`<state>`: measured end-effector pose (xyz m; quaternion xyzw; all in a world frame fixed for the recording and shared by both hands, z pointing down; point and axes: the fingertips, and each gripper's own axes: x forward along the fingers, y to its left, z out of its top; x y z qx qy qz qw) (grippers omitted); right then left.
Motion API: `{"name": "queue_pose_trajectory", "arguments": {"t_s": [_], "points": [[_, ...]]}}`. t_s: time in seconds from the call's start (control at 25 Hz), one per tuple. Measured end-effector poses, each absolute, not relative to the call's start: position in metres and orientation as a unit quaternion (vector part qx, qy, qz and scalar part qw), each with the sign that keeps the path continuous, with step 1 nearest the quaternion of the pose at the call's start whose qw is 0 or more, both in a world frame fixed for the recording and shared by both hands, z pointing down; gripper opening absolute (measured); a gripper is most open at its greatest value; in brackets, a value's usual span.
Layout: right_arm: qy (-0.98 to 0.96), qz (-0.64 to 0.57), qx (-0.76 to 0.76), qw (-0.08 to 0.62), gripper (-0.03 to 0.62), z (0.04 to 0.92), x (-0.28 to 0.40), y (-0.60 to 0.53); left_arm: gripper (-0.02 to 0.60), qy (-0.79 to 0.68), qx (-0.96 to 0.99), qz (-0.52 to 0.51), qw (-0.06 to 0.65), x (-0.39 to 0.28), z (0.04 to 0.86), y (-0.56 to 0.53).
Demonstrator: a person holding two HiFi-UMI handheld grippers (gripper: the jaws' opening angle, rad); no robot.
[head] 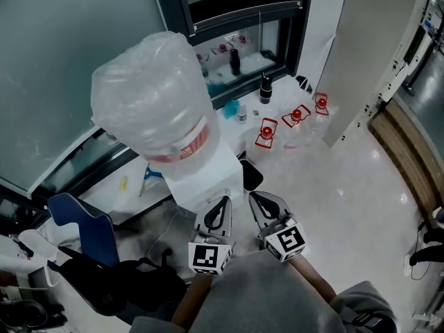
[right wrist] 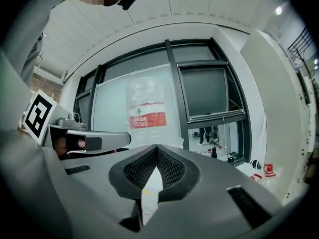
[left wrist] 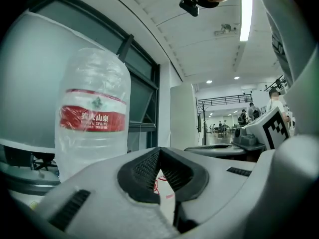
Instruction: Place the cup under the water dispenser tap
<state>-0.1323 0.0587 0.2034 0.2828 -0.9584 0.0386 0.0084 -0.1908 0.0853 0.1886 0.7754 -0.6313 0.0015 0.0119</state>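
The white water dispenser stands just ahead of me, with a large clear bottle bearing a red label on top. That bottle fills the left of the left gripper view and sits at centre in the right gripper view. My left gripper and right gripper are side by side at the dispenser's near edge, both pointing level. Both are shut with nothing between the pads. I see no cup in any view, and the tap is hidden.
Three empty bottles with red caps lie on the pale floor to the right. A window ledge behind the dispenser holds dark bottles. A blue chair stands at lower left. A white pillar rises at right.
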Motion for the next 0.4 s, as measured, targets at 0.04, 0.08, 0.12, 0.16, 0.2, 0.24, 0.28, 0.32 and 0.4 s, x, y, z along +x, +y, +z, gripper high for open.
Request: {"name": "queue_pose_trajectory", "arguments": {"t_s": [0.04, 0.08, 0.12, 0.16, 0.2, 0.24, 0.28, 0.32, 0.4], "points": [[-0.958, 0.037, 0.283, 0.010, 0.011, 0.2037, -0.1317, 0.0578, 0.011, -0.629, 0.777, 0.001, 0.013, -0.1894, 0.1890, 0.0842], [-0.958, 0.037, 0.283, 0.012, 0.009, 0.2039, -0.1311, 0.0573, 0.011, -0.627, 0.779, 0.000, 0.013, -0.1880, 0.1899, 0.0835], [-0.958, 0.037, 0.284, 0.012, 0.009, 0.2039, -0.1306, 0.0569, 0.011, -0.625, 0.780, 0.000, 0.014, -0.1870, 0.1907, 0.0832], [-0.957, 0.039, 0.287, 0.011, 0.009, 0.2038, -0.1303, 0.0561, 0.011, -0.624, 0.781, 0.000, 0.015, -0.1866, 0.1914, 0.0827], [-0.956, 0.041, 0.291, 0.010, 0.011, 0.2037, -0.1298, 0.0551, 0.011, -0.623, 0.782, 0.000, 0.016, -0.1865, 0.1919, 0.0822], [-0.955, 0.042, 0.293, 0.010, 0.009, 0.2039, -0.1293, 0.0543, 0.011, -0.622, 0.783, 0.000, 0.017, -0.1864, 0.1924, 0.0817], [-0.955, 0.042, 0.295, 0.010, 0.009, 0.2040, -0.1287, 0.0535, 0.011, -0.621, 0.783, 0.001, 0.017, -0.1861, 0.1929, 0.0811], [-0.954, 0.043, 0.295, 0.010, 0.011, 0.2044, -0.1282, 0.0530, 0.011, -0.620, 0.784, 0.002, 0.018, -0.1857, 0.1932, 0.0803], [-0.955, 0.044, 0.294, 0.010, 0.011, 0.2057, -0.1273, 0.0521, 0.011, -0.618, 0.786, 0.004, 0.019, -0.1847, 0.1937, 0.0787]]}}
